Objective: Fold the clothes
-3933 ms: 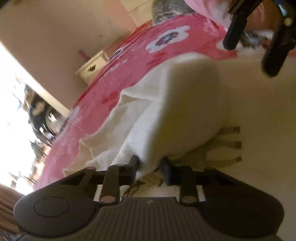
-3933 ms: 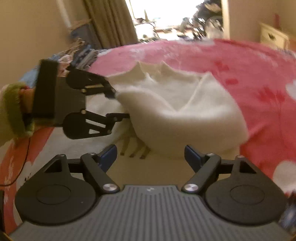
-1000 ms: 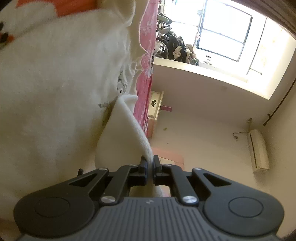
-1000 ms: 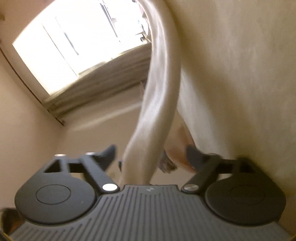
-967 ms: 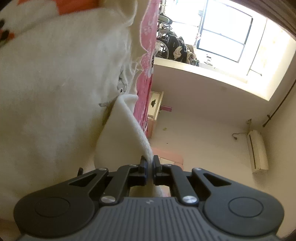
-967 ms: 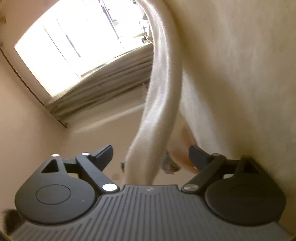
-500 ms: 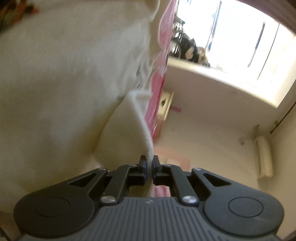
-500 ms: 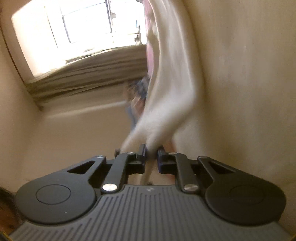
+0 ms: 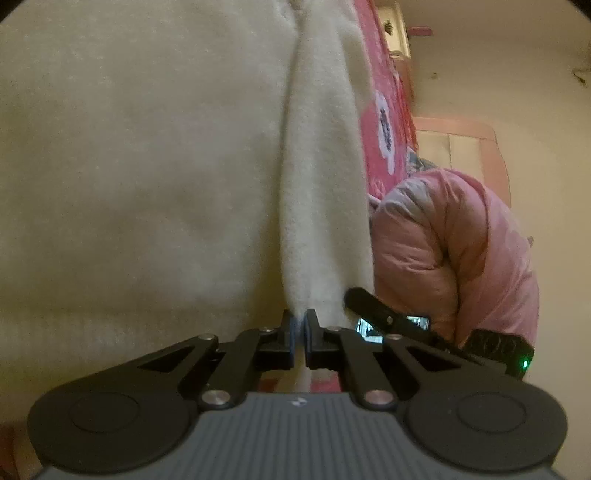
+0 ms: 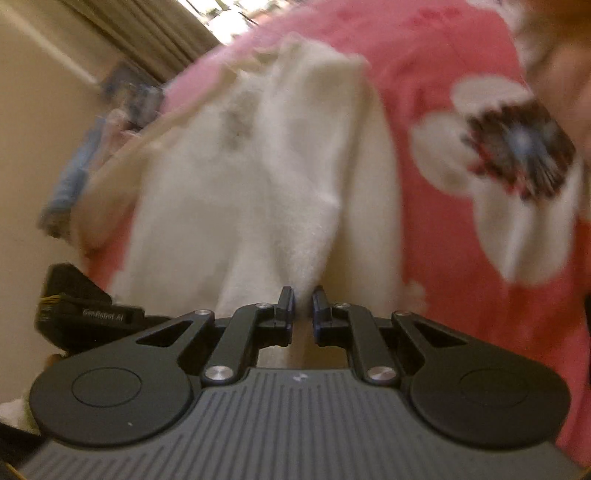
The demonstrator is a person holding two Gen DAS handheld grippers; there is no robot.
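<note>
Pink flower-print bedspread [image 10: 461, 110] across upper right; beige curtain [image 10: 147, 33] upper left. Left gripper [image 9: 299, 325] and right gripper [image 10: 303, 301] both clamped on fluffy cream garment [image 10: 258, 177].

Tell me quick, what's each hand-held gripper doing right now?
Left hand-held gripper: shut on the white garment.
Right hand-held gripper: shut on the same white garment.
</note>
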